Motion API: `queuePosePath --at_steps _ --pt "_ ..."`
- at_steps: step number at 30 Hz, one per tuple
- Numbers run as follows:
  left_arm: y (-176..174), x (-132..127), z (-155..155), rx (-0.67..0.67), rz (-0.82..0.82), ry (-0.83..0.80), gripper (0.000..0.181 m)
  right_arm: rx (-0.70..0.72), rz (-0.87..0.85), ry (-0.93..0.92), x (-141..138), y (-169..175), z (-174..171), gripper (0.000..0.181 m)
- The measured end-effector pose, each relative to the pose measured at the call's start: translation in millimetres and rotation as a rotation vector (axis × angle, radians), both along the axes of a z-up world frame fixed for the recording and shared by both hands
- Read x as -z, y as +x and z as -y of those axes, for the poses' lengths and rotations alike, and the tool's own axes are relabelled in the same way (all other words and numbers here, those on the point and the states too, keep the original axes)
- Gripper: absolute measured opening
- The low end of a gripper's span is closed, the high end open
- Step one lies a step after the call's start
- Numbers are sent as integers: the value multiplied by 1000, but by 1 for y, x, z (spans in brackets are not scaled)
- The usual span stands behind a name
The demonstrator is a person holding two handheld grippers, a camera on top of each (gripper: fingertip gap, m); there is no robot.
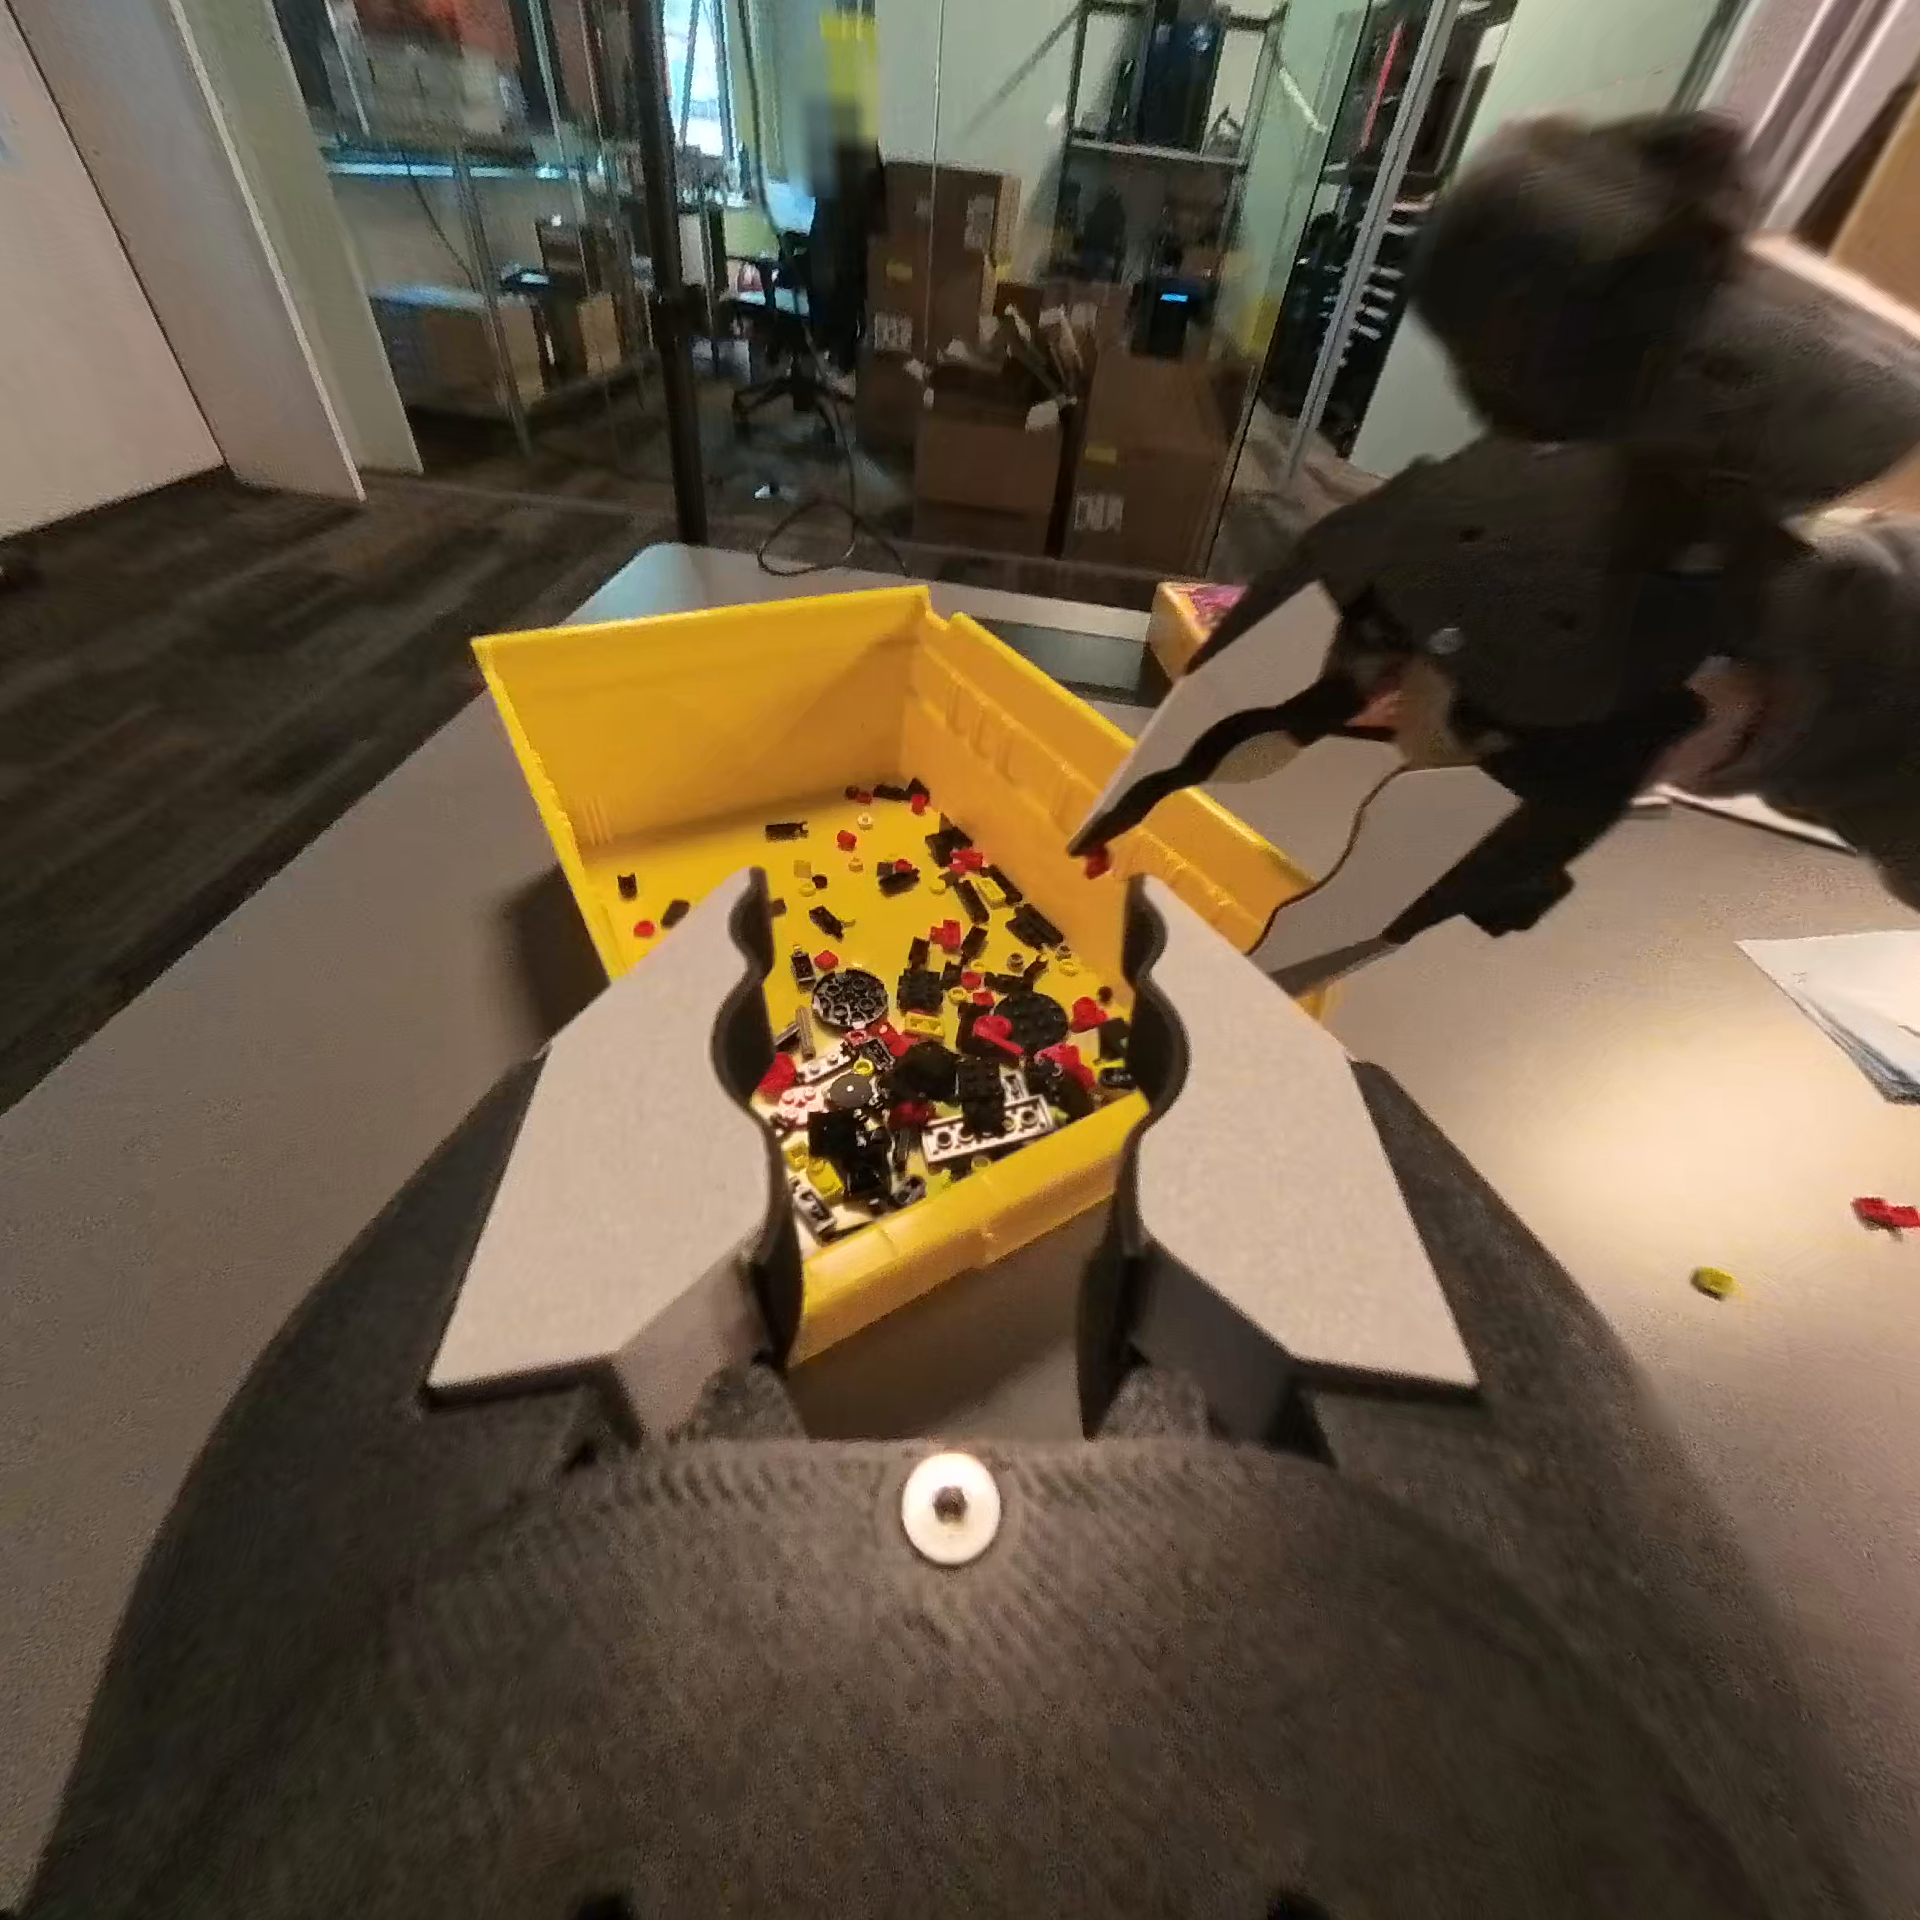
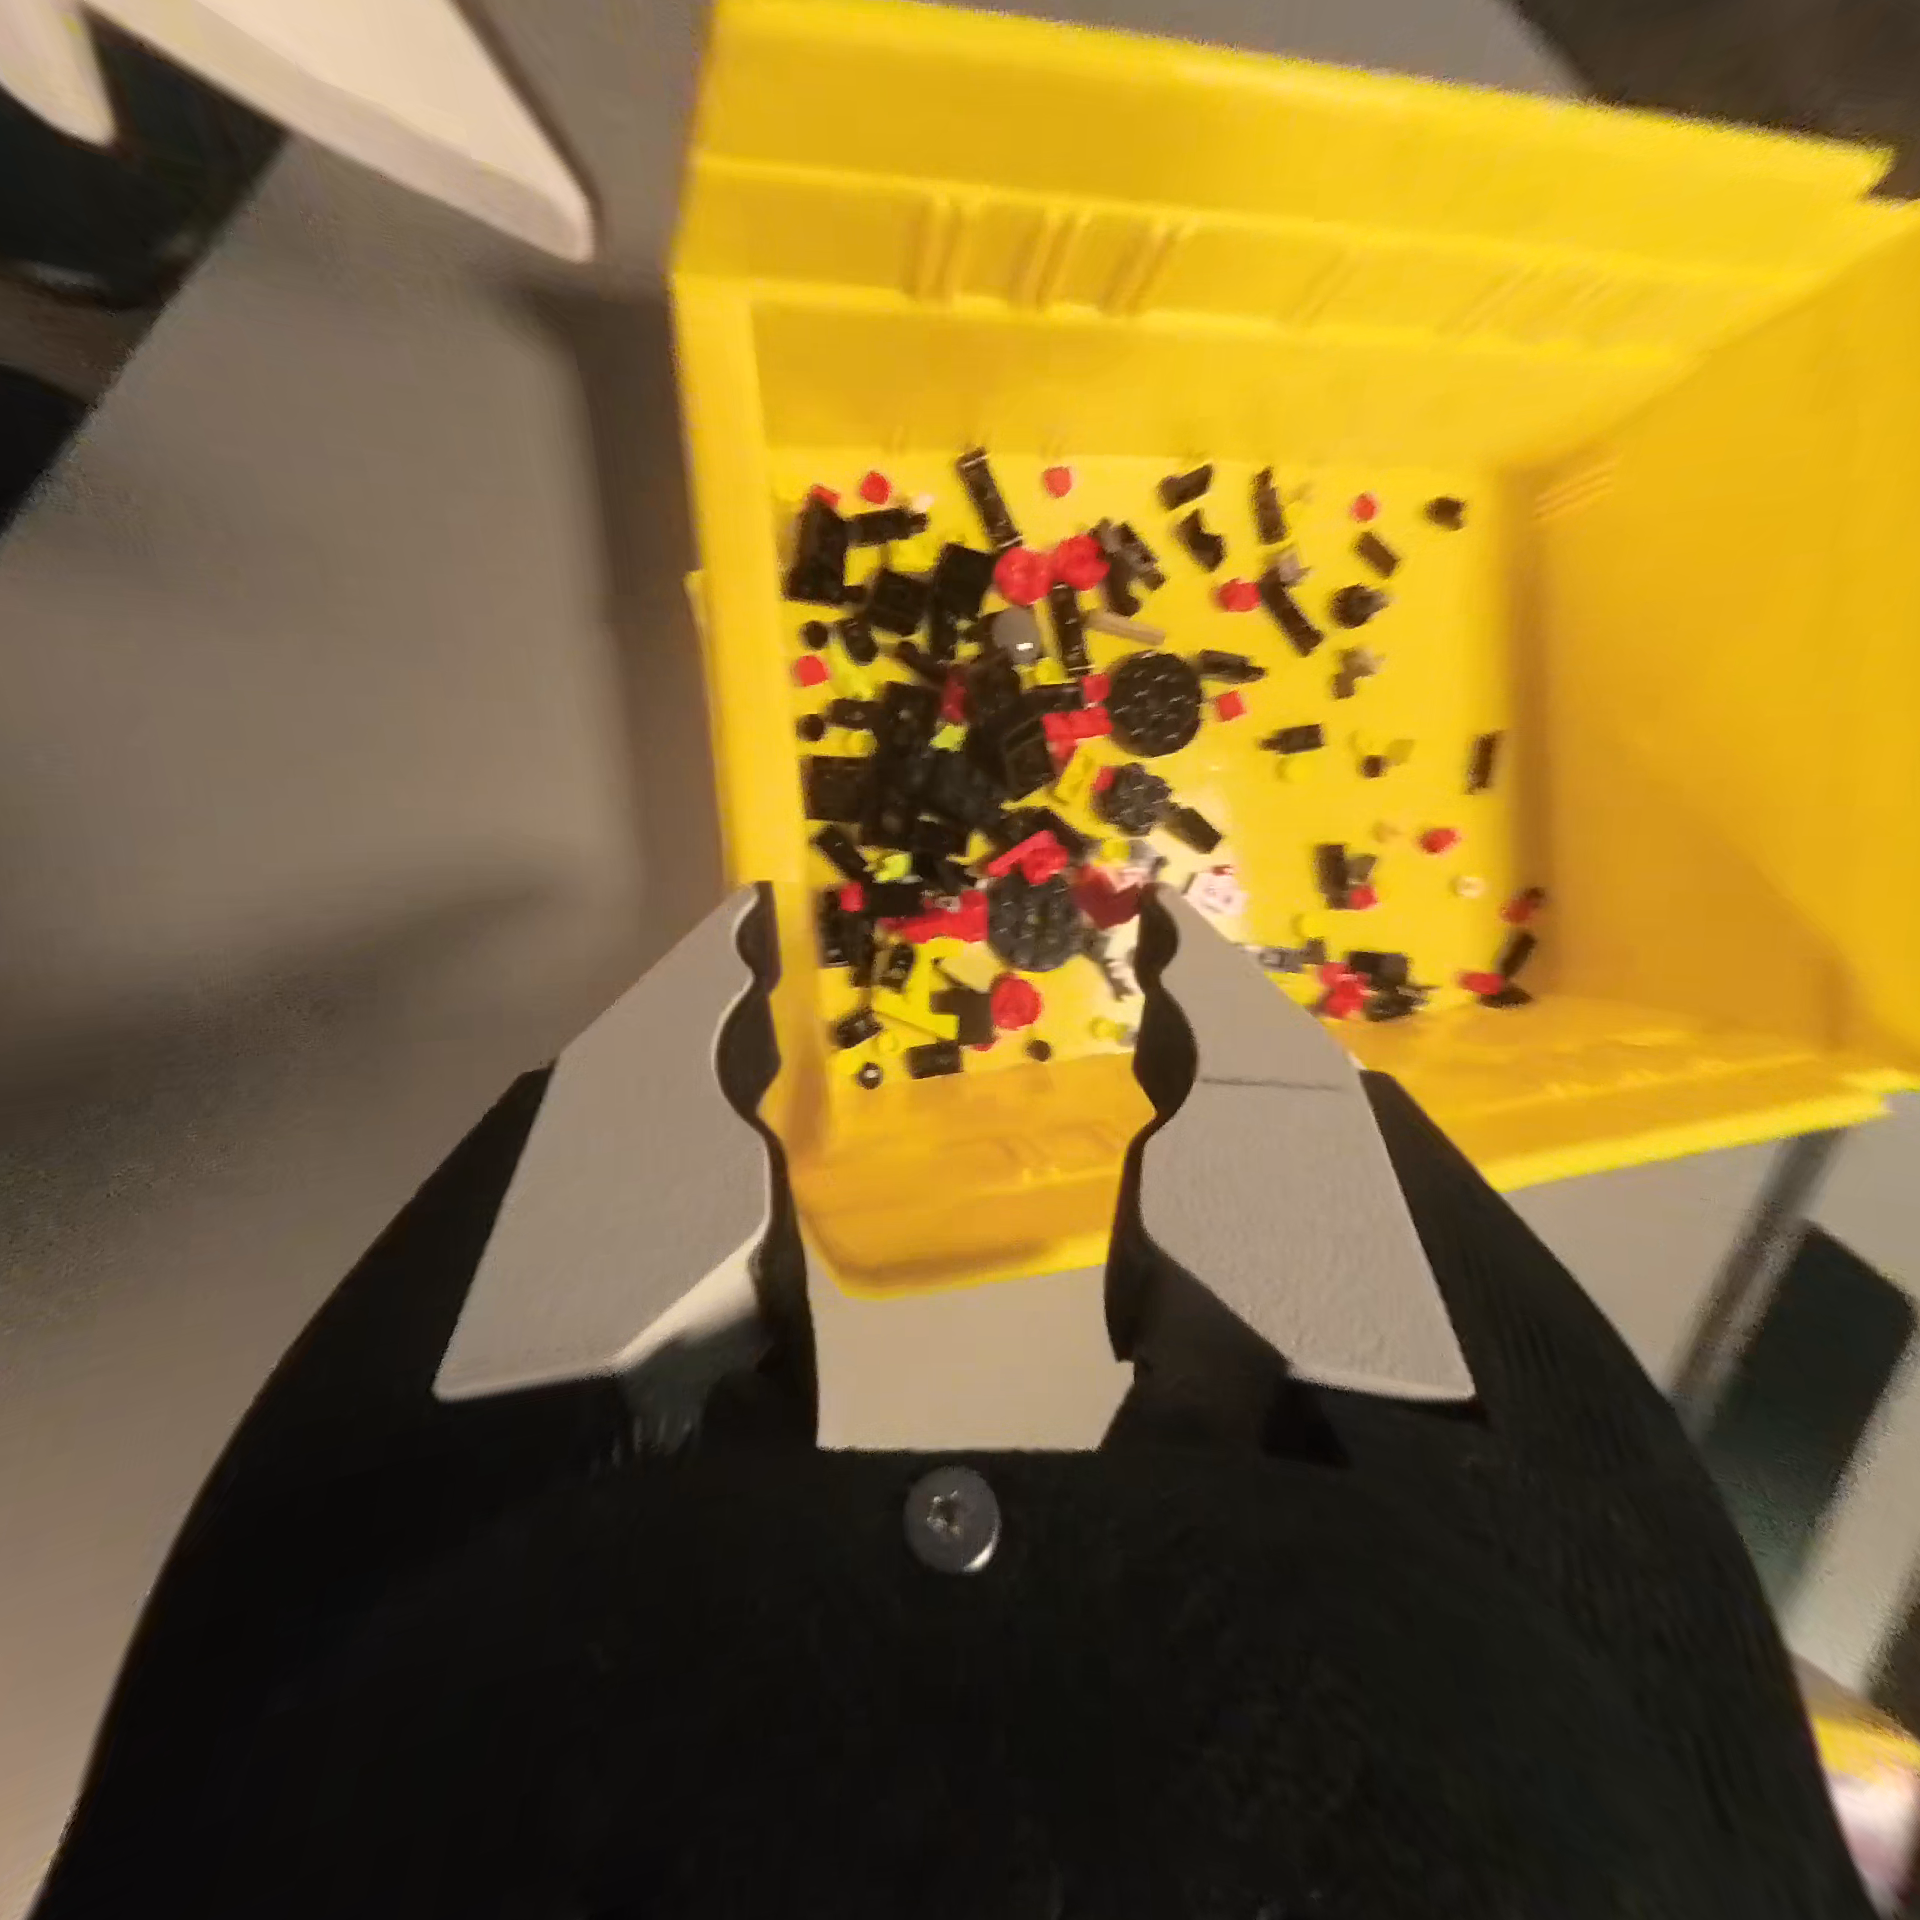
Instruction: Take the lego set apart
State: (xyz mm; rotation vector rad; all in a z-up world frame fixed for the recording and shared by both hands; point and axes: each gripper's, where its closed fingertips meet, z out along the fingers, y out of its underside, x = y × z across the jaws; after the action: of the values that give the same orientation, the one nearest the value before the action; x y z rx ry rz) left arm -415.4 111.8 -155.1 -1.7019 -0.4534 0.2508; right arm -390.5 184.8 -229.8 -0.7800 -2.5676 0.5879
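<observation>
Left gripper (image 1: 945,904) spread wide, empty, we hover over yellow bin (image 1: 665,717). Right gripper (image 2: 951,914) gapes above loose lego pieces (image 2: 1039,748) inside; red piece (image 1: 1096,860) at its tip.

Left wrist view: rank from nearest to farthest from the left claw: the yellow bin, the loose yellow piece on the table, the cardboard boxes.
From the left claw:
1. Yellow bin, directly beneath and ahead.
2. Yellow piece, on the table to the right.
3. Cardboard boxes, far behind the glass.

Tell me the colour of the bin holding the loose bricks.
Yellow. The bin shows best in the left wrist view, sharper than in the right wrist view.
</observation>
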Motion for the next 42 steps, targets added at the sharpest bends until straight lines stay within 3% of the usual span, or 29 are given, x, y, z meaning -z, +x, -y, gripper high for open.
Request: queuePosePath --at_steps 4,8,10,15,18,20,23,25,28,30,34,42 --pt "18 -7 -8 61 -45 28 65 -20 188 -85 7 19 9 97" --pt "32 4 -31 151 -45 -5 63 -77 216 -137 1 41 19 116" --pt "36 20 -51 202 -28 -79 63 -88 197 -122 2 48 21 120" --pt "16 59 -84 165 7 -279 67 -89 124 -98 6 53 24 119" --pt "-3 74 -82 72 31 -382 58 -70 92 -90 5 56 21 119" --pt "-7 68 -77 36 12 -371 57 -31 48 -94 -2 61 12 119" --pt "36 42 -85 215 -20 -227 57 67 -45 -178 -24 92 -7 112" --pt "100 35 -93 491 -48 -170 55 147 -87 -205 -26 131 -30 100" --pt "198 69 -94 945 -62 -290 44 267 -23 -251 1 206 -59 76" --pt "228 102 -99 1079 -123 -423 44 351 64 -270 33 255 -70 62" --pt "259 141 -116 1238 -188 -550 41 448 60 -310 75 311 -74 50" --pt "263 165 -129 1313 -185 -691 27 541 -91 -360 85 317 -83 28"
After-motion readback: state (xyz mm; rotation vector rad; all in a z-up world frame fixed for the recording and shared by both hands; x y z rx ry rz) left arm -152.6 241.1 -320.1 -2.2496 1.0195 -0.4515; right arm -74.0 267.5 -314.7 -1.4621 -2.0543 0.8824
